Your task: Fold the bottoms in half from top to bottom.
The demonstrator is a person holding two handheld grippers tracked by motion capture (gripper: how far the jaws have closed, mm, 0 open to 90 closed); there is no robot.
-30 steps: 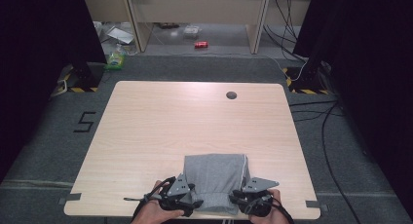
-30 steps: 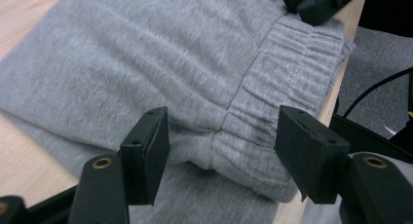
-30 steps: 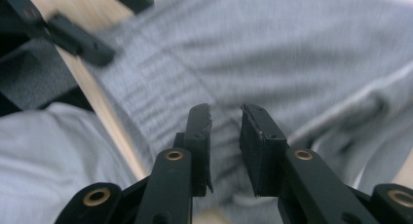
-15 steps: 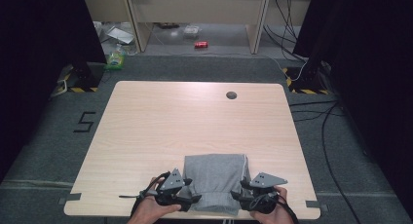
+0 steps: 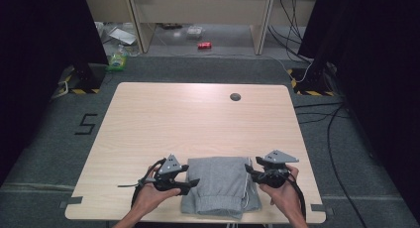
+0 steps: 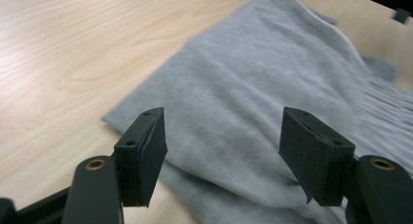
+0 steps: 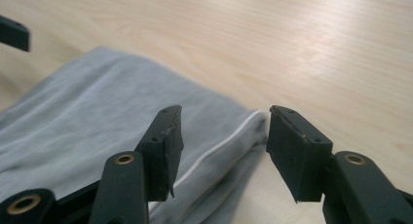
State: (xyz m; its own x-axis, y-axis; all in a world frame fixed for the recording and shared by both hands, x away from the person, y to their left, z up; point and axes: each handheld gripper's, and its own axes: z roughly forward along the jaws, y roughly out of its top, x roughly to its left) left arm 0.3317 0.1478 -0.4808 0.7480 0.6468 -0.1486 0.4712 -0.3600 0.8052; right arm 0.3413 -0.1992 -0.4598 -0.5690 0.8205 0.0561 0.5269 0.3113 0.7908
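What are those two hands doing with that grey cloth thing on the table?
A person is folding a soft grey fabric garment lying at the near edge of a light wooden table. The left hand-held gripper is at its left side and the right hand-held gripper at its right. Both have open jaws with nothing pinched; the right one's jaws have just been opening. The garment lies folded and flat.

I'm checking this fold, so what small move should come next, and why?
Probably draw both open grippers, left gripper and right gripper, a little further outward from the folded grey garment: it lies flat near the table edge, and neither holds it.
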